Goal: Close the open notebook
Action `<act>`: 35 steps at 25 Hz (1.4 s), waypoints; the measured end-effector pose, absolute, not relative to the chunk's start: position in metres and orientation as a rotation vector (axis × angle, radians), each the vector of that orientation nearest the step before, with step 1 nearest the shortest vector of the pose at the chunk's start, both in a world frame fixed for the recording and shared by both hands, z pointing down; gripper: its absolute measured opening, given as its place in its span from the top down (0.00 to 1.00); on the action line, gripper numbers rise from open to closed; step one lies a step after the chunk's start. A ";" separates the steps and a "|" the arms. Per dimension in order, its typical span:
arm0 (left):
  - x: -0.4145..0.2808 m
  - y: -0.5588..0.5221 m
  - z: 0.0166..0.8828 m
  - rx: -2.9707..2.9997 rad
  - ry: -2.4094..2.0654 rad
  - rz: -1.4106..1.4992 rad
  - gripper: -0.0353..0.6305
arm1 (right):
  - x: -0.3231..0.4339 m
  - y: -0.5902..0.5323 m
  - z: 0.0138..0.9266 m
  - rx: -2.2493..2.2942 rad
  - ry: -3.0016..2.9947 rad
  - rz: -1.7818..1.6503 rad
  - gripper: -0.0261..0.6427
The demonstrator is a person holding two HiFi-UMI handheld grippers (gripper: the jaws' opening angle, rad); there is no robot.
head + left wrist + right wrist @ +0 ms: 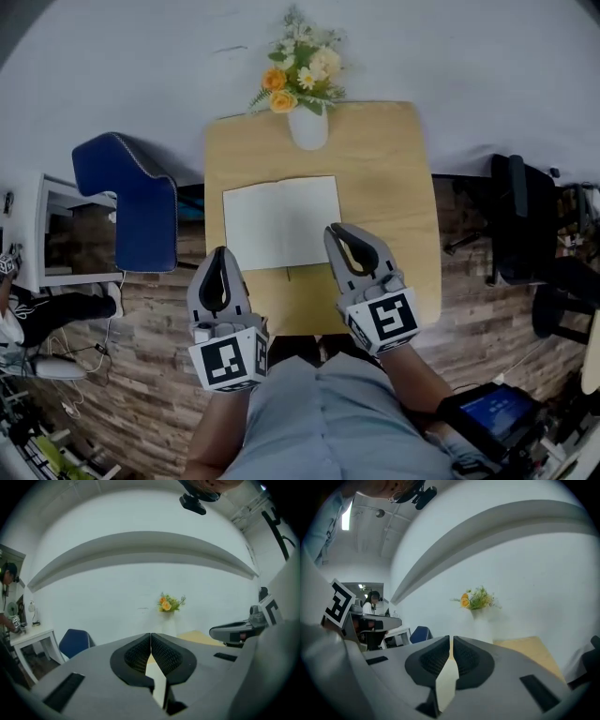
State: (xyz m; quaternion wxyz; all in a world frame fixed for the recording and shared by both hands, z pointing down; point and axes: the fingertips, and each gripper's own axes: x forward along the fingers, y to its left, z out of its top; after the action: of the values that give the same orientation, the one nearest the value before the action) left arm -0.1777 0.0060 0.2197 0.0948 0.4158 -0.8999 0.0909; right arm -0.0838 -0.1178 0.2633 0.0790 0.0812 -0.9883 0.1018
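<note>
2 clenched, empty claws: we hold the left gripper (221, 252) at the open notebook's (281, 222) 8 o'clock, the right gripper (336, 230) at 3 o'clock.

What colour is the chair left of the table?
Dark blue: the chair shows best in the head view.

The left claw (221, 253) and right claw (335, 230) flank the open notebook (279, 217) on the table (394, 178).
</note>
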 end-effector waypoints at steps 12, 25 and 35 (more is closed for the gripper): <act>-0.256 0.052 0.410 1.056 -2.406 0.164 0.80 | -0.156 -0.093 0.373 0.172 -2.768 0.319 0.88; -0.268 0.084 0.522 0.833 -2.243 0.179 0.73 | -0.155 -0.090 0.444 0.159 -2.609 0.365 0.88; -0.258 0.083 0.493 0.830 -2.262 0.261 0.90 | -0.138 -0.103 0.426 0.190 -2.659 0.370 0.88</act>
State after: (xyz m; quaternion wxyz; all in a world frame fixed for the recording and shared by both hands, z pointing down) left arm -0.2583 0.0829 0.4931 0.3516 0.3205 -0.8738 0.1008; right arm -0.1379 -0.1034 0.4263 0.2234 0.0687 -0.9631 0.1339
